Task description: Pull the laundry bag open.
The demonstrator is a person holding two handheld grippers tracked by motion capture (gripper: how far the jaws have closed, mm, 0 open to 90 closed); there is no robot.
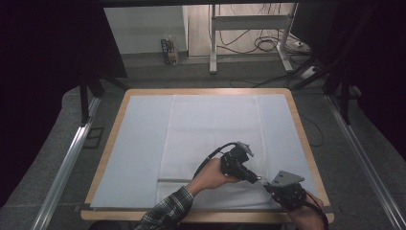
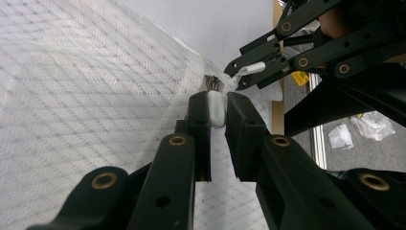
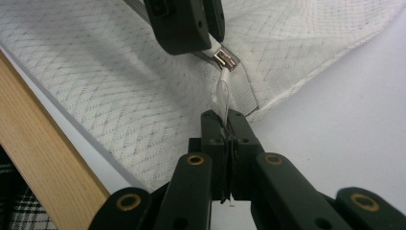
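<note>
We see a white quilted cover (image 1: 210, 139) spread flat mid-worktop, its metal zipper slider (image 3: 226, 61) at five o'clock, clear pull tab (image 3: 222, 93) stretched taut.

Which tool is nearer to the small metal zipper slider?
Right. The right tool grips the clear pull tab hanging from the small metal zipper slider; the left tool pinches fabric just beside it.

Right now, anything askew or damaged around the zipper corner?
No damage seen. The white cover lies flat except its near corner, lifted where the right gripper pinches the clear zipper pull. The left gripper clamps the cloth beside the slider.
</note>
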